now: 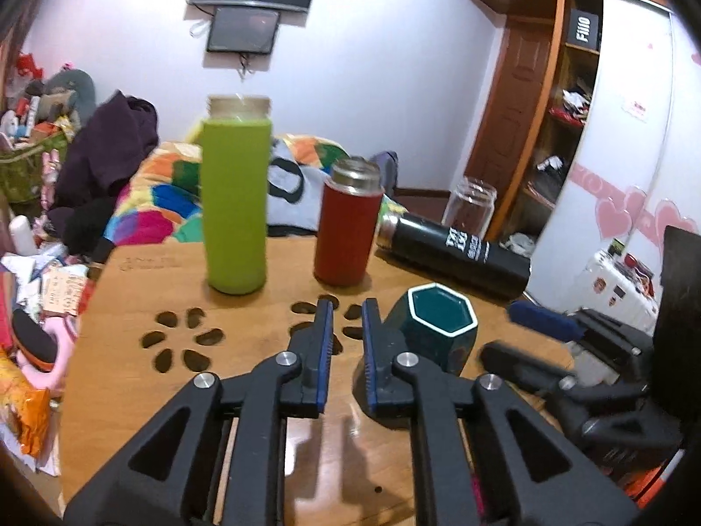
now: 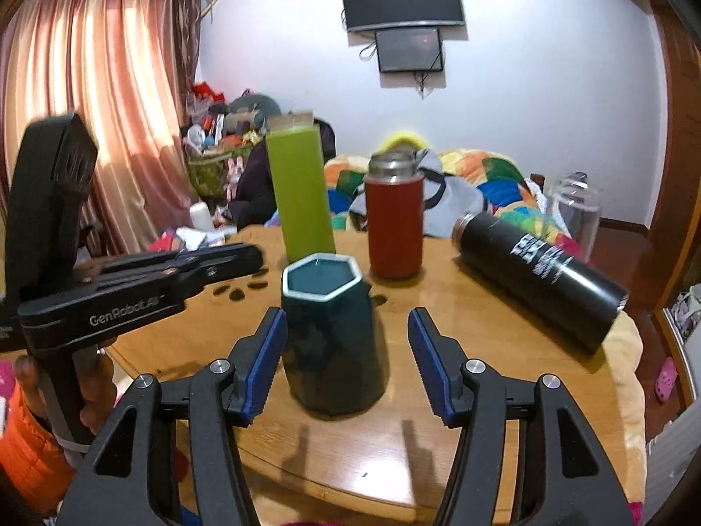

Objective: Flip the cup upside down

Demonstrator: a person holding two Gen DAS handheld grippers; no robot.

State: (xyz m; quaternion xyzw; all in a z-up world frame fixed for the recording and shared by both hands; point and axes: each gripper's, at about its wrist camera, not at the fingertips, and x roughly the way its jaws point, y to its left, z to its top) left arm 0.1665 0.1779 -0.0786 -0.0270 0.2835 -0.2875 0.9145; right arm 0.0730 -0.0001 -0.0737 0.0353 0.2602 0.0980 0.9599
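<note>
1. the wooden table (image 2: pixel 460 394) carries everything here. on it, from tallest down: an upright green bottle (image 2: pixel 302 193), a black flask (image 2: pixel 543 271) lying on its side, an upright red flask (image 2: pixel 394 228), a clear glass jar (image 2: pixel 574 215) at the far edge, and the task's own teal hexagonal cup (image 2: pixel 333 342).
2. progress: nothing of the flip looks done. the cup stands on its base near the middle of the table, its white-rimmed mouth facing up. grasping, lifting, turning over and setting down all appear to be left.
3. the right gripper (image 2: pixel 346 364) points level over the table toward the cup, spread wide. the cup sits between its blue pads (image 2: pixel 263 359), seemingly untouched on either side, so it holds nothing.
4. the left gripper (image 1: pixel 346 333) hovers low just left of the cup. its jaws are nearly together with a narrow gap, empty. in the right wrist view it reaches in from the left at cup-rim height.
</note>
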